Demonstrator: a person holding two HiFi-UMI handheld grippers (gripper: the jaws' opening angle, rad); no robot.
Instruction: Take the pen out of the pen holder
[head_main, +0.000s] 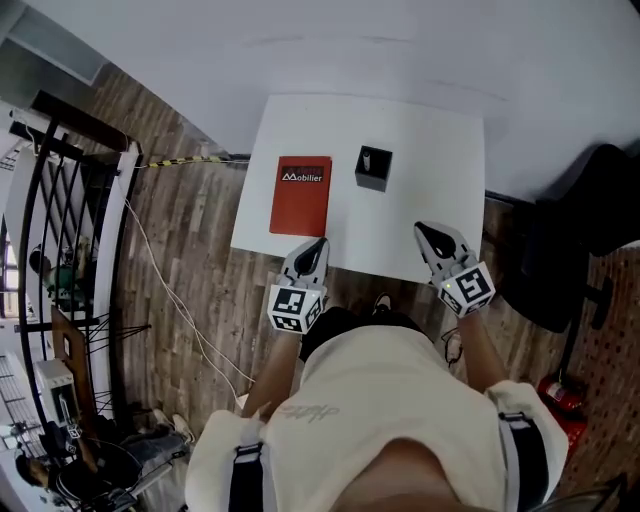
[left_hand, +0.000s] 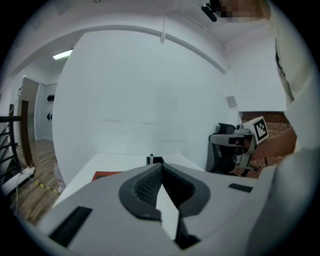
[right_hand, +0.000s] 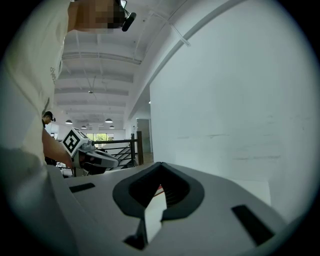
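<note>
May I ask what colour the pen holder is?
The pen holder is black; the head view shows it best.

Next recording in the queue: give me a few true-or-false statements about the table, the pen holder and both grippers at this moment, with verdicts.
1. The pen holder stands on the white table. True.
2. The left gripper holds the pen. False: its jaws are shut on nothing, and the pen sits in the pen holder.
3. A red book lies on the table to the left of the pen holder. True.
4. The right gripper touches the pen holder. False: it is at the table's near edge, well apart from the holder.
</note>
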